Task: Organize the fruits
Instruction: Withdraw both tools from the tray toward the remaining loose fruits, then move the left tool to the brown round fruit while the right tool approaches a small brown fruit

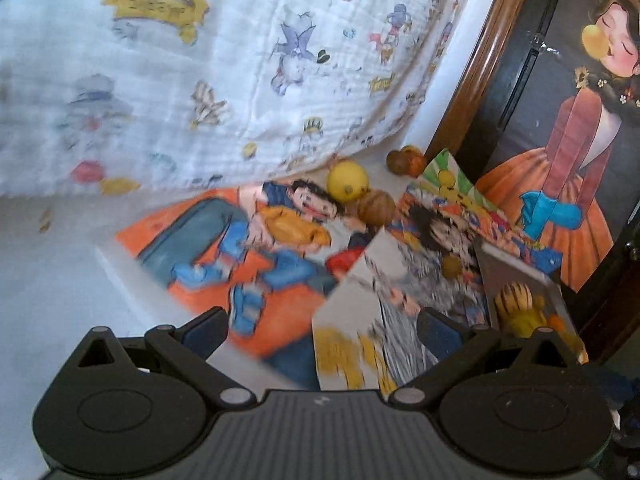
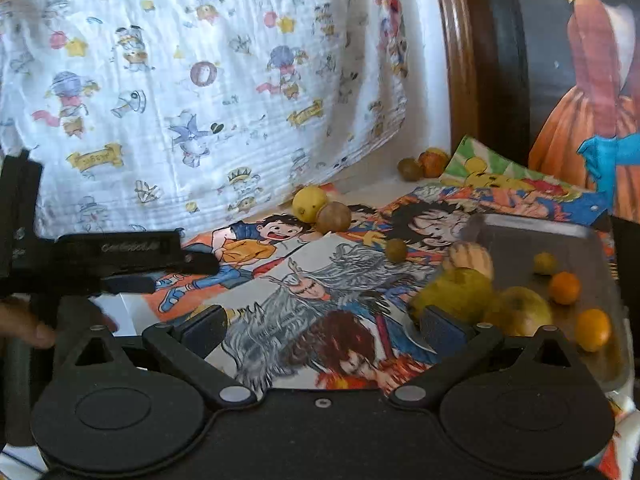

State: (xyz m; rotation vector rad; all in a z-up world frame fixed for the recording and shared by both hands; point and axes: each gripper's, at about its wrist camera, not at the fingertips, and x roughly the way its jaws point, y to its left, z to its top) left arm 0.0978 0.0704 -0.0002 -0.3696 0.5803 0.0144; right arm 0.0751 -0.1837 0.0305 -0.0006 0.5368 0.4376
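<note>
In the right wrist view a grey tray on the right holds a yellow-green pear, a yellow apple, two small oranges, a small lime and a striped tan fruit. Loose on the comic posters lie a lemon, a brown round fruit and a small olive fruit. My right gripper is open and holds nothing, just left of the tray. My left gripper is open and holds nothing, well short of the lemon and brown fruit.
More fruits cluster at the back by a dark wooden frame. A printed white cloth hangs behind. A painted figure panel stands at the right. A hand holds the left gripper's body at the left.
</note>
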